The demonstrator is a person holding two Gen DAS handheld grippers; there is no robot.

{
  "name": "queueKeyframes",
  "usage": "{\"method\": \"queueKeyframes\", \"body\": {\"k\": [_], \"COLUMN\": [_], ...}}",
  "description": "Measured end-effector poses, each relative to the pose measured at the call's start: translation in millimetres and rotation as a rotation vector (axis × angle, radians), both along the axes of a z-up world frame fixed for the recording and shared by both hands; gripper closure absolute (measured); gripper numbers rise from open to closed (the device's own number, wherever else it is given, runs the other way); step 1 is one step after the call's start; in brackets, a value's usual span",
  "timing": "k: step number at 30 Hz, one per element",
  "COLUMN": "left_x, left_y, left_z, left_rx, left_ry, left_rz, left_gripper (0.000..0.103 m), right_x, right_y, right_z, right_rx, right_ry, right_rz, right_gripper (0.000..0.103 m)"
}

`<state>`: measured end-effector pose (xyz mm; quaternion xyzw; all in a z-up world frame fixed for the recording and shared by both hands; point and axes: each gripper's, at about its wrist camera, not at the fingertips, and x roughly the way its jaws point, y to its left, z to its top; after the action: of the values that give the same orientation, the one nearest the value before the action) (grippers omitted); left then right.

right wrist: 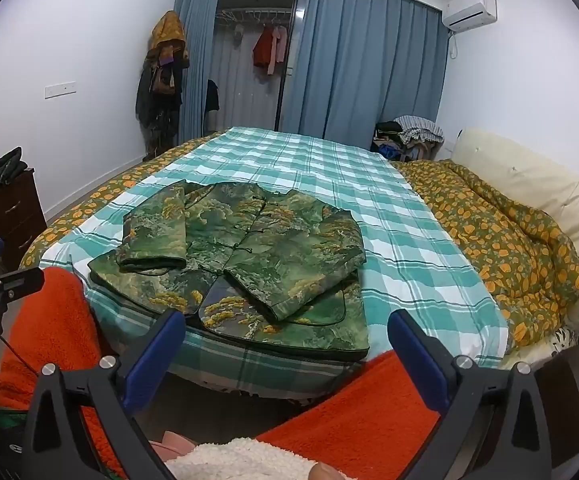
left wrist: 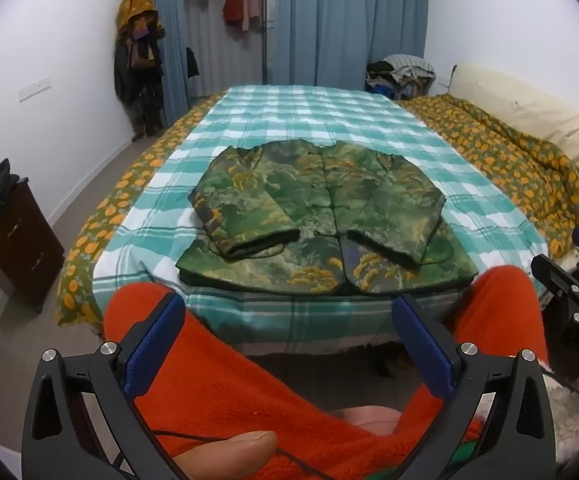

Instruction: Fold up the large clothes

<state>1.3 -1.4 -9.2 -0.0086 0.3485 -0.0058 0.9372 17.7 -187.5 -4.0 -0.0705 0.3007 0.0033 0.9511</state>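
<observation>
Bedroom with blue curtains, and on the bed's checked sheet [left wrist: 329, 120] near the front edge lies the green jacket [left wrist: 321, 216], both sleeves already crossed in. Left gripper [left wrist: 289, 344] and right gripper [right wrist: 285, 344] hang back over orange-clad knees, jaws wide open, holding nothing. Next up, probably: grab the hem and fold upward.

Jacket [left wrist: 321, 208] green, yellow landscape print. Bedsheet [left wrist: 309, 120] teal-white plaid. Quilt [right wrist: 501, 224] olive, orange spots. Curtains [right wrist: 361, 68] blue. Trousers [left wrist: 225, 380] orange-red (fleecy). Tongs' pads [left wrist: 153, 344] blue.
</observation>
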Motion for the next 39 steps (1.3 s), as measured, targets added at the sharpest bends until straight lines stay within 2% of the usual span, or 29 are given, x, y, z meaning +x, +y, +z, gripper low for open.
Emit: {"method": "queueKeyframes", "body": {"k": [39], "left_x": [-6.5], "left_y": [-5.8], "left_z": [-4.8], "left_rx": [0.000], "left_ry": [0.017], "left_rz": [-0.004], "left_gripper": [0.000], "right_x": [0.5], "right_y": [-1.1], "right_z": [-4.8], "right_rx": [0.009], "right_ry": [0.012], "right_rz": [-0.002], "right_gripper": [0.000]}}
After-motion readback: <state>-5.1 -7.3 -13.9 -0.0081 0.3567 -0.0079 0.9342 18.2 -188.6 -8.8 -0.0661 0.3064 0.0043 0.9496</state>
